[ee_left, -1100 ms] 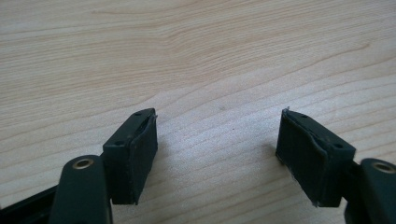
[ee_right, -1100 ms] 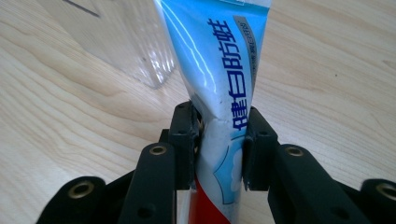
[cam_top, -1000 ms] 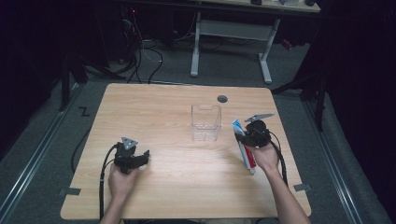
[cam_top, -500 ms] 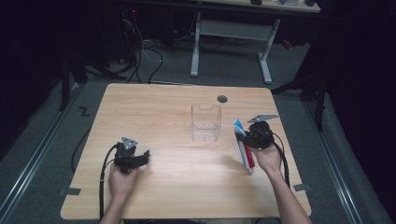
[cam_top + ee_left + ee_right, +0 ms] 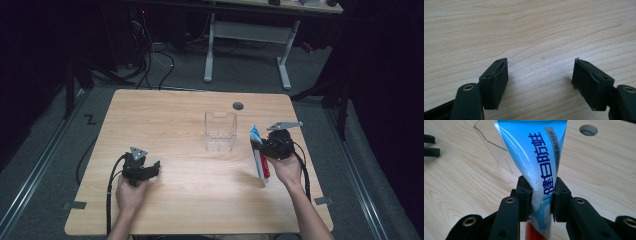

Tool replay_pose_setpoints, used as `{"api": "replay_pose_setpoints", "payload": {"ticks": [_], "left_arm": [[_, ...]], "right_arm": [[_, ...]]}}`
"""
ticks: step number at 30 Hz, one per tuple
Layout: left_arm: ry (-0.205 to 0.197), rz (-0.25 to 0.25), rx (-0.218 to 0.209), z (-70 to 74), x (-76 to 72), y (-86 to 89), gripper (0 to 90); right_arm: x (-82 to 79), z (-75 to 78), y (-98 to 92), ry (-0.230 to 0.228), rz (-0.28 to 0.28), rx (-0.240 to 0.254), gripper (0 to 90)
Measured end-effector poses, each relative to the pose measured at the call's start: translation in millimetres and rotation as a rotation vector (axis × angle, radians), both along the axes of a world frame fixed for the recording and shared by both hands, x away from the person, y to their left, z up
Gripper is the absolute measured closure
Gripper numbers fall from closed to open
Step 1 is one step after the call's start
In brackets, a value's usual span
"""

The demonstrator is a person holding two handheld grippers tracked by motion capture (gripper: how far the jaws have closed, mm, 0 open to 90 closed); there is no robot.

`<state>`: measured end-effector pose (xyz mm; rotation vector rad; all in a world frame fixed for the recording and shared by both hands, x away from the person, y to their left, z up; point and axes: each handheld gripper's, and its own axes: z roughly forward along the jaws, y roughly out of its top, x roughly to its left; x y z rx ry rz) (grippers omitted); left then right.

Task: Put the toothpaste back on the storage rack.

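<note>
- A clear plastic box (image 5: pixel 220 131) stands open-topped near the middle of the wooden table (image 5: pixel 175 115); nothing visible inside it
- Right gripper (image 5: pixel 263 148), just right of the box, pinches a blue toothpaste tube (image 5: pixel 537 157); left gripper (image 5: pixel 150 171), well left of the box, jaws wide, empty
- Grey floor beyond

The left gripper (image 5: pixel 150 169) sits low over the table, jaws spread wide with nothing between them. The right gripper (image 5: pixel 261 145) (held higher, tilted) is clamped on a toothpaste tube (image 5: pixel 537 160).
</note>
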<state>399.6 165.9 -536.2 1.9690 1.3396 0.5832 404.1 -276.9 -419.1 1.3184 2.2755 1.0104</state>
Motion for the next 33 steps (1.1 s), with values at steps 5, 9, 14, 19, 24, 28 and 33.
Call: {"api": "replay_pose_setpoints", "payload": {"ticks": [5, 9, 14, 19, 24, 28, 33], "left_arm": [[0.0, -0.001, 0.0, 0.0, 0.0, -0.1, 29.3], [-0.001, 0.0, -0.001, -0.1, 0.0, -0.2, 29.2], [-0.001, 0.0, 0.0, -0.1, 0.0, -0.2, 29.1], [-0.001, 0.0, -0.001, -0.1, 0.0, -0.2, 29.1], [-0.001, -0.001, 0.0, -0.1, 0.1, -0.2, 29.1], [-0.001, 0.0, 0.0, -0.1, 0.1, -0.3, 29.1], [-0.001, 0.0, 0.0, -0.1, 0.1, -0.3, 29.0]], "right_arm": [[-1.1, 10.4, 4.1, -0.029, 0.021, 0.015, 71.7], [-0.8, 15.6, 5.8, -0.03, 0.032, 0.033, 71.7], [0.0, 25.9, 10.1, -0.053, 0.054, 0.048, 71.7], [4.1, 37.8, 14.3, -0.067, 0.067, 0.062, 71.7], [11.4, 53.3, 21.2, -0.094, 0.094, 0.086, 71.7], [17.6, 63.8, 27.7, -0.115, 0.112, 0.097, 71.6], [27.5, 72.8, 37.1, -0.131, 0.122, 0.117, 71.7]]}}
